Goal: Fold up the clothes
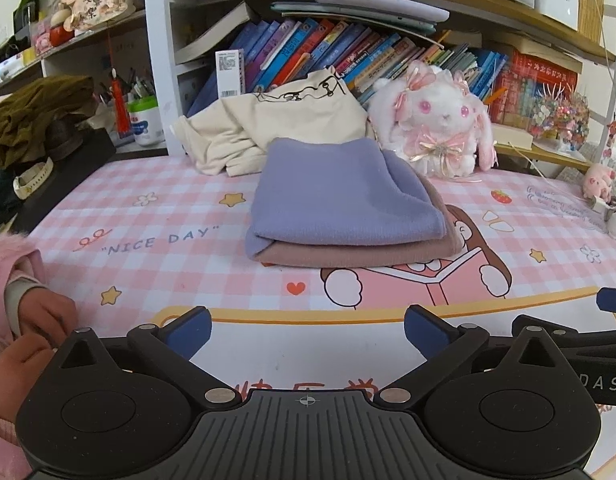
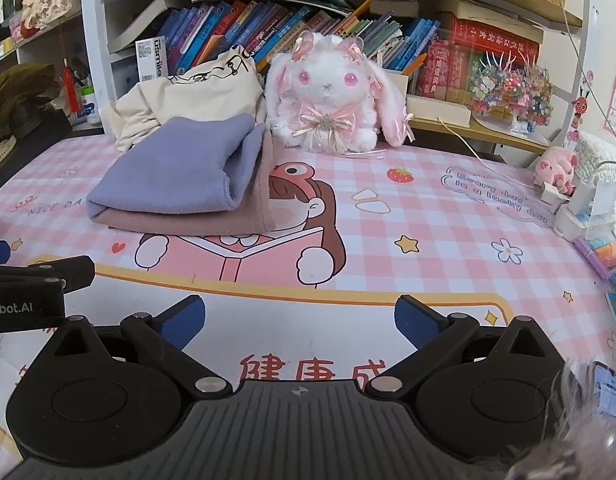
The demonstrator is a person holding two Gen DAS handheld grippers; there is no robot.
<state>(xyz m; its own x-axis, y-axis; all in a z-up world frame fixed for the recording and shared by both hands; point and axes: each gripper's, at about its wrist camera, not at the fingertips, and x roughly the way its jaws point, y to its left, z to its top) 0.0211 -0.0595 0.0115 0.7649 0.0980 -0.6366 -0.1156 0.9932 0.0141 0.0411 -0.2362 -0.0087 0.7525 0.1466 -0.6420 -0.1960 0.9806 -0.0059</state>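
The left gripper (image 1: 305,330) is spread wide, with nothing between its blue fingertips (image 1: 189,330), and it hangs low over the near edge of the bench (image 1: 147,264). The right gripper (image 2: 299,322) is spread in the same way and holds nothing; its blue fingertips (image 2: 418,322) frame only the printed mat. The two grippers are side by side, and a part of each one shows at the edge of the other's view. A hand (image 1: 35,332) in a fluffy pink sleeve is visible at the left of the left gripper.

Further out, in the middle of the bench, lies a folded purple garment (image 1: 336,196) on top of a folded dusty pink garment (image 1: 360,254). Both are folded into neat flat rectangles with smooth surfaces, and the rounded fold edges face the grippers. The purple one covers most of the pink one, so only the front and the right border of the pink one show. The stack is well apart from both grippers.

Behind the stack, a cream garment (image 1: 275,128) with a black line drawing lies crumpled and unfolded, leaning against the bookshelf (image 1: 348,52). Just beside it on the right sits a white and pink plush rabbit (image 1: 436,124)
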